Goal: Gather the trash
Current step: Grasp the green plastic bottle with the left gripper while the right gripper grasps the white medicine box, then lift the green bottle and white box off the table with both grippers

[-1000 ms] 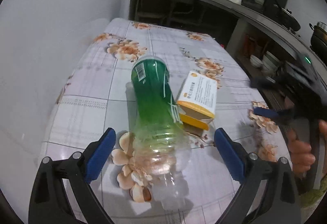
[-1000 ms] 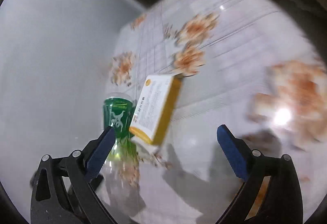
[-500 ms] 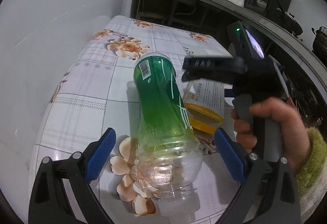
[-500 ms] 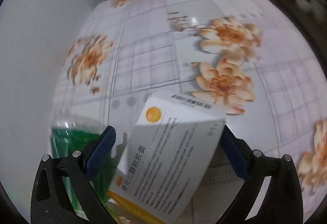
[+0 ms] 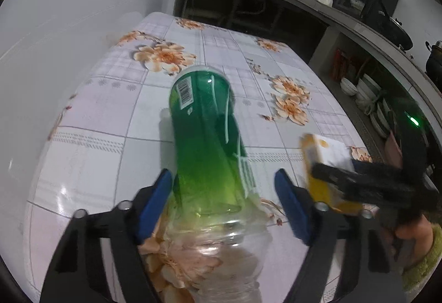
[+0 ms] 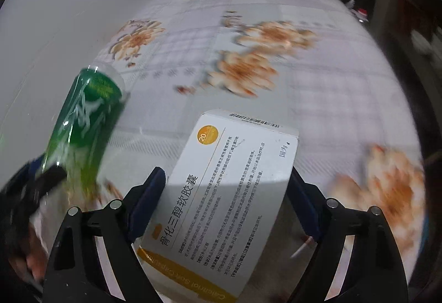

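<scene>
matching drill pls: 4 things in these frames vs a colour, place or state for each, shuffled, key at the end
Things:
1. plastic bottle
2. medicine box
3. left gripper
4. tablecloth

Descriptions:
A. white and yellow, between the right gripper's closing jaws
B. floral print on pale checks
C. jaws closing around the bottle
D. green label, clear neck end, lying on its side

Pairs: 1-D, 2-A, 3-C, 4-B

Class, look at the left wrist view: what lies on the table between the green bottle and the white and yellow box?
Nothing: between the green bottle and the box only bare flowered tablecloth shows, except the left gripper's blue right finger lower down.
</scene>
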`<state>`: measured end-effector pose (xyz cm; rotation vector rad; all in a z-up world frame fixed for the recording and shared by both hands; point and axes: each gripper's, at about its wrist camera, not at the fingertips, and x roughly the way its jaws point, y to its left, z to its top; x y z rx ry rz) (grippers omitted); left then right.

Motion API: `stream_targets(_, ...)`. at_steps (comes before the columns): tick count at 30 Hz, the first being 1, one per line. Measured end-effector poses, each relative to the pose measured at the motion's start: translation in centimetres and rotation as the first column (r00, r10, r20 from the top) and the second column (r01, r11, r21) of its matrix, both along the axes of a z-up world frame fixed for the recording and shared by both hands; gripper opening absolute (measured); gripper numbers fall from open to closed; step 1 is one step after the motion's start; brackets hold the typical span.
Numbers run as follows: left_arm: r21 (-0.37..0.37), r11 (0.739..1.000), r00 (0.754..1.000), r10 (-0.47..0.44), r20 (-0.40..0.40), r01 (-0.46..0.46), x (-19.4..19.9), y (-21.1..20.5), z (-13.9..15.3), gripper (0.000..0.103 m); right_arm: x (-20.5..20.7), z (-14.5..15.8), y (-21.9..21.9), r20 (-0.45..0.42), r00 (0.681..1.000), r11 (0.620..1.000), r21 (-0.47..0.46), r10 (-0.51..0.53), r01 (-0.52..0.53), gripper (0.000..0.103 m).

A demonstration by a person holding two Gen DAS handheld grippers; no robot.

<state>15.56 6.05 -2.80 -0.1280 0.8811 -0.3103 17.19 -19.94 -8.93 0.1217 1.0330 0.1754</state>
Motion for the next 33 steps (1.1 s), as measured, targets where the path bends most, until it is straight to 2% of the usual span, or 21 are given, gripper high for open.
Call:
stream_targets(1,-0.005,1.000,1.000,-0.016,-0.007,0.016,-0.1,-0.3,-0.2,0.063,-0.8,0.0,-0.7,0.003,1.000,1.000,0.001,-0.007,0.007,0.082)
stream_targets(4,-0.023,0.998,0.998,-0.053,-0.016,0.053,-0.8,-1.7,-0.2,0.062,-3.4,0.0,-3.1,0.015,0.999,0.999,0.004,-0.035,0.034,0.082)
stream_targets(9,-0.003,0.988,0.988,-0.155,-0.011,0.155,-2.4,-5.1,-0.1,0.062,-5.8,0.2,-5.8,0.025,0.996,0.996,0.014,-0.091,0.090,0.083)
stream_targets(12,0.031,0.981,0.982,-0.189,-0.009,0.190,-2.9,-6.8,-0.1,0.063,-7.2,0.5,-8.0,0.001,0.987,0.982,0.095,-0.161,0.160,0.089)
stream_targets(15,0.077,0.975,0.978,-0.206,-0.018,0.206,-2.8,-7.9,-0.2,0.069,-8.1,0.4,-9.2,-0.033,0.975,0.961,0.162,-0.221,0.223,0.093)
stream_targets(19,0.125,0.971,0.979,-0.198,-0.050,0.202,-2.2,-8.6,-0.8,0.070,-8.3,0.2,-8.9,-0.052,0.970,0.954,0.173,-0.238,0.244,0.094)
stream_targets(24,0.158,0.971,0.982,-0.168,-0.084,0.179,-1.5,-8.6,-1.5,0.070,-8.2,0.3,-7.5,-0.061,0.969,0.964,0.108,-0.239,0.244,0.095)
stream_targets(29,0.189,0.966,0.983,-0.165,-0.082,0.178,-1.7,-8.8,-1.7,0.070,-8.1,-0.1,-5.7,-0.052,0.975,0.977,-0.014,-0.215,0.214,0.095)
stream_targets(33,0.196,0.965,0.983,-0.165,-0.079,0.177,-1.9,-8.8,-1.7,0.069,-8.3,-0.3,-5.3,-0.050,0.977,0.977,-0.048,-0.209,0.207,0.095)
